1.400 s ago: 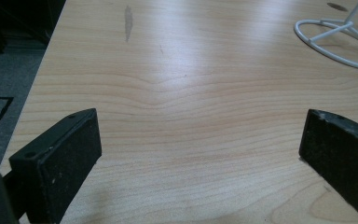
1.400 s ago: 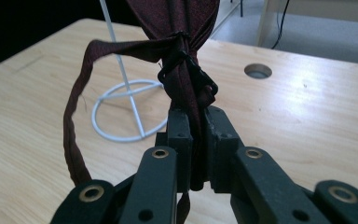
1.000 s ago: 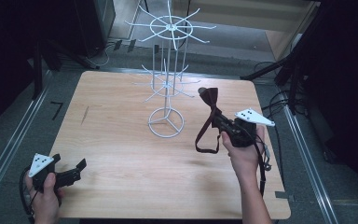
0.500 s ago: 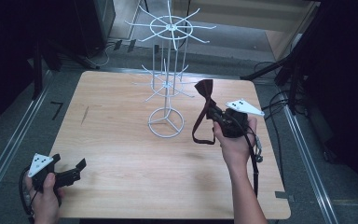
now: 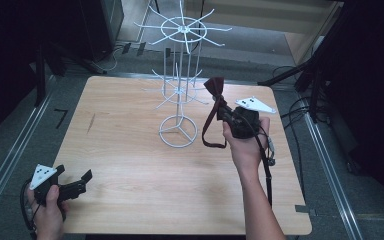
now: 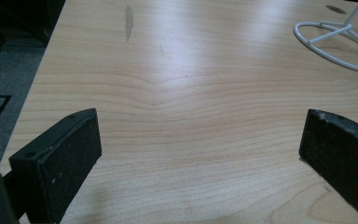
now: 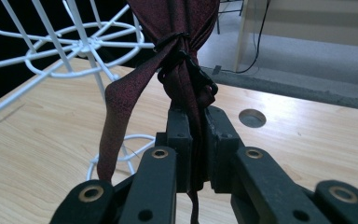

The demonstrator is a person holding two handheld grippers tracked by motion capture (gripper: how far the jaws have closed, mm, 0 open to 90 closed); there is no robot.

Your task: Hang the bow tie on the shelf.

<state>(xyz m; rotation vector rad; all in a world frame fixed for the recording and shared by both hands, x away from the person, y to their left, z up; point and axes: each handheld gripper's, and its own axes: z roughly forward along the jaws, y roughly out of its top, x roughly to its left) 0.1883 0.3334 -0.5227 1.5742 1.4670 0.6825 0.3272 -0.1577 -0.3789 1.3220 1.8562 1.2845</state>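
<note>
A dark red bow tie [image 5: 214, 89] with a hanging strap is pinched in my right gripper [image 5: 224, 106], held above the table just right of the white wire rack [image 5: 180, 85]. In the right gripper view the jaws are shut on the bow tie [image 7: 182, 46] near its black clip, and the strap droops down to the left. The rack's lower ring of hooks [image 7: 74, 46] is close at the left there. My left gripper [image 5: 75, 184] rests low at the table's near left corner, its two pads [image 6: 65, 158] wide apart over bare wood.
The rack stands on a round wire base [image 5: 178, 131] in the middle of the wooden table [image 5: 130, 165]. A round hole [image 7: 252, 118] is in the tabletop near the far right edge. Cables and dark stands lie on the floor around the table.
My right gripper has carried the bow tie up and toward the rack's lower hooks. The left gripper has stayed where it was.
</note>
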